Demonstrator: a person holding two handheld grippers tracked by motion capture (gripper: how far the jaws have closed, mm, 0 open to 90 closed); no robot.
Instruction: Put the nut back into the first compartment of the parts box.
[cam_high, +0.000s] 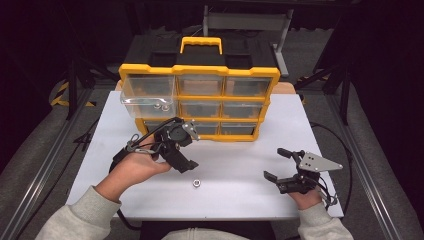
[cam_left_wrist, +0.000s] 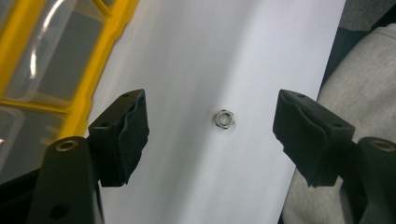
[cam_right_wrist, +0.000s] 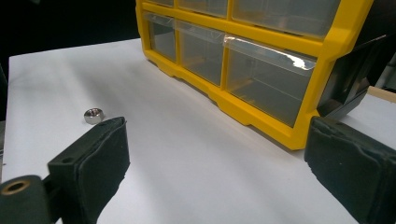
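With left gripper (cam_left_wrist: 212, 140) spread wide and empty over the small hex nut (cam_left_wrist: 224, 118) lying flat on the white table (cam_high: 240, 150) in front of the yellow drawer cabinet (cam_high: 200, 100), best lowered squarely, centred, then closed gently; right gripper (cam_high: 280, 163) likewise open, resting aside.

High view: up above, looks down, far. Left tool view: close, faces straight down at tabletop (cam_left_wrist: 196, 56). Right tool view: low, faces 11 o'clock. All share nut (cam_high: 196, 182).
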